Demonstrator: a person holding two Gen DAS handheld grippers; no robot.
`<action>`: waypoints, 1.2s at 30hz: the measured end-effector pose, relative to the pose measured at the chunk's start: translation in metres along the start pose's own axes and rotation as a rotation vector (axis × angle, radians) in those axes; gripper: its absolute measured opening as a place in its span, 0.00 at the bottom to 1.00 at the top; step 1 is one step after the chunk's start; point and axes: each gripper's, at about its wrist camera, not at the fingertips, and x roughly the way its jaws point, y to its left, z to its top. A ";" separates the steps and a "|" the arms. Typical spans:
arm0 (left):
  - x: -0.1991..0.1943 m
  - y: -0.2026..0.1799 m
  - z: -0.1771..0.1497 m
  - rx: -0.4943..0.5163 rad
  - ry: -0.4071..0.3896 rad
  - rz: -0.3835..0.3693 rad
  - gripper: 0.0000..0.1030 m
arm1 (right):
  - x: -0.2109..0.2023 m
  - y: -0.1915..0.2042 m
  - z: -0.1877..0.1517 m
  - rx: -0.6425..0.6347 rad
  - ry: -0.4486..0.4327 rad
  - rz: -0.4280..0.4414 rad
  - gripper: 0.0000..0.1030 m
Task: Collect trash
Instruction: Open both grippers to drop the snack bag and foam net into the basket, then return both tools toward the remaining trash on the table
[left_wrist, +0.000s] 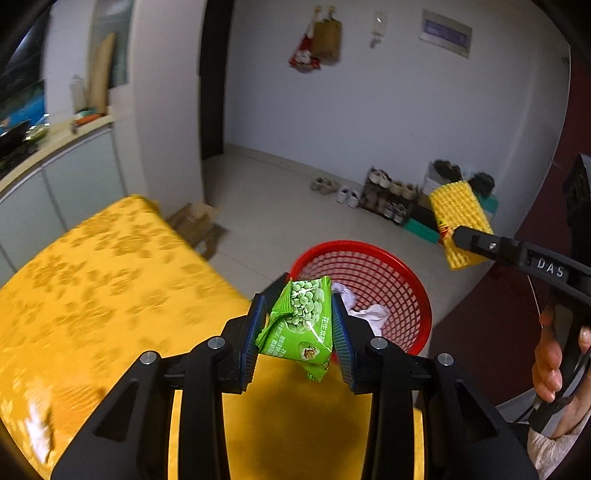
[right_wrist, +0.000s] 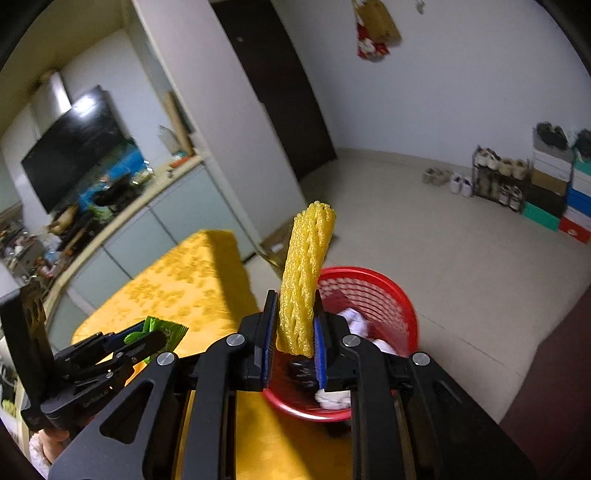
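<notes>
A yellow-clothed surface fills the near room, with pale floor tiles beyond. The left tongs are clamped on a green snack packet, which hangs just before the red mesh basket on the floor. The right tongs are clamped on a yellow foam net sleeve standing upright over the same basket. White crumpled tissue, probably, already lies inside; the blur leaves that unsure. Both pieces look feather-light. The packet is slick film that crumples, so a mid-body pinch suits it; the foam net is soft and springy, gripped at its lower end.
</notes>
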 end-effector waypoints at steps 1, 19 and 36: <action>0.008 -0.003 0.001 0.005 0.010 -0.007 0.33 | 0.008 -0.005 -0.001 0.007 0.016 -0.017 0.17; 0.101 -0.037 -0.008 0.058 0.147 -0.049 0.55 | 0.070 -0.031 -0.013 0.125 0.164 -0.017 0.52; 0.015 0.015 -0.018 -0.034 0.024 0.062 0.72 | 0.035 0.003 -0.012 0.067 0.105 0.034 0.53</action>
